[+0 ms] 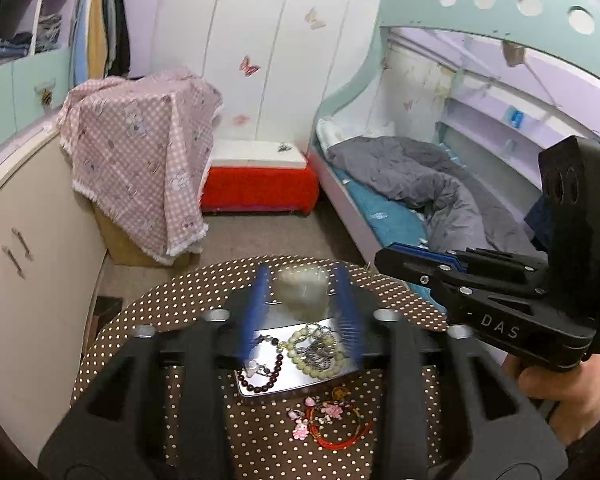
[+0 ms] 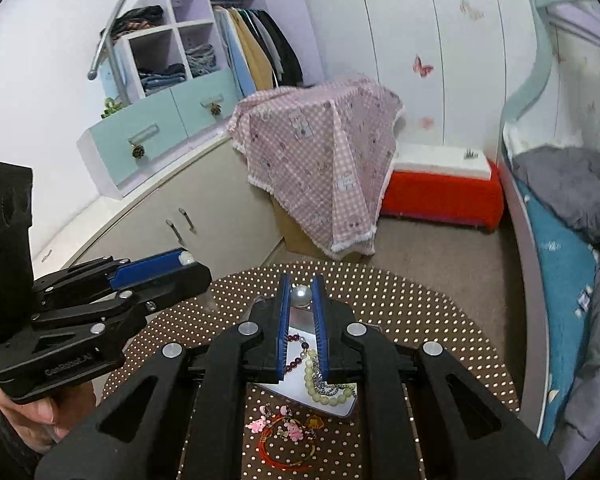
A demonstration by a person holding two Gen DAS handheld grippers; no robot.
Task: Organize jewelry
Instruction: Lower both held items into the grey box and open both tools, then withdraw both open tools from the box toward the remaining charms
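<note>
A metal tray (image 1: 276,388) lies on the dotted round table (image 1: 148,320). It holds a dark red bead bracelet (image 1: 260,380), a pale green bead bracelet (image 1: 320,364) and a silver chain (image 1: 320,344). A red cord bracelet with pink charms (image 1: 332,420) lies on the table in front of the tray. My left gripper (image 1: 302,292) is held above the tray, shut on a pale blurred pearl-like piece (image 1: 302,292). My right gripper (image 2: 300,292) is shut on a large pearl (image 2: 301,295) above the tray (image 2: 288,392). The right gripper also shows in the left wrist view (image 1: 384,258).
A bed with a grey duvet (image 1: 420,184) stands to the right. A pink checked cloth covers a box (image 1: 148,152) beyond the table, next to a red ottoman (image 1: 260,188). White cabinets (image 1: 28,240) line the left.
</note>
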